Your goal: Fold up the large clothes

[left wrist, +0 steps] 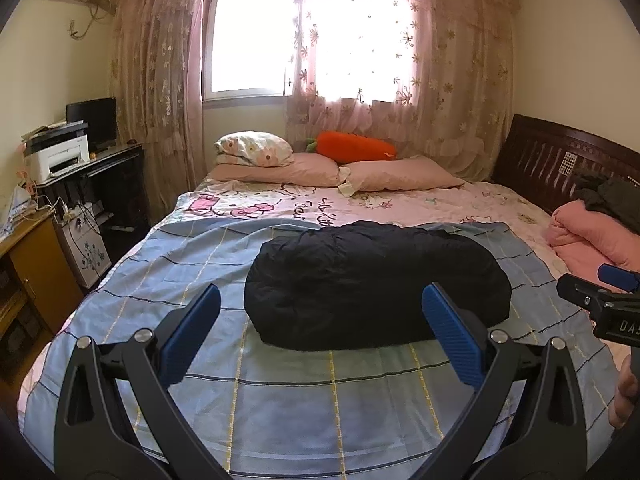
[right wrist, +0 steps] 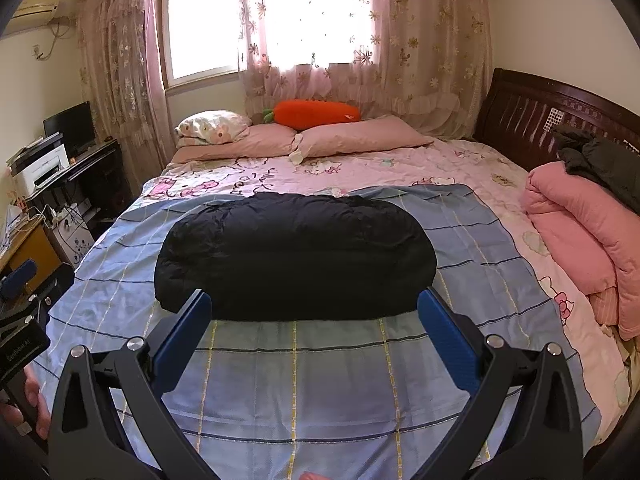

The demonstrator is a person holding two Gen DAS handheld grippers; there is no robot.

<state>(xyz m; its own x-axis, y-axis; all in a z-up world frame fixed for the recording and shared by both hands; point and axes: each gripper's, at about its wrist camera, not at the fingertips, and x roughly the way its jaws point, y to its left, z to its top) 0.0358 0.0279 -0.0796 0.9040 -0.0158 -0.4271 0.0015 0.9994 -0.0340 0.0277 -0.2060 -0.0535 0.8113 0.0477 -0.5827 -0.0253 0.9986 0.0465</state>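
Black puffy garment [left wrist: 376, 286] [right wrist: 294, 258], folded into a compact, thick oblong bundle with rounded ends. Dark, slightly glossy, wrinkled shell; looks padded. Lies flat with its long side running left to right across the middle of a blue checked sheet [left wrist: 288, 392] [right wrist: 320, 368] spread on the bed. Near edge straight and tidy, far edge lumpier, with a small flap poking out at the far right corner in the left wrist view. Untouched, resting alone.

"DAS" on right tongs [left wrist: 618, 326]; "Hello Kitty" on pink sheet [left wrist: 420, 204].
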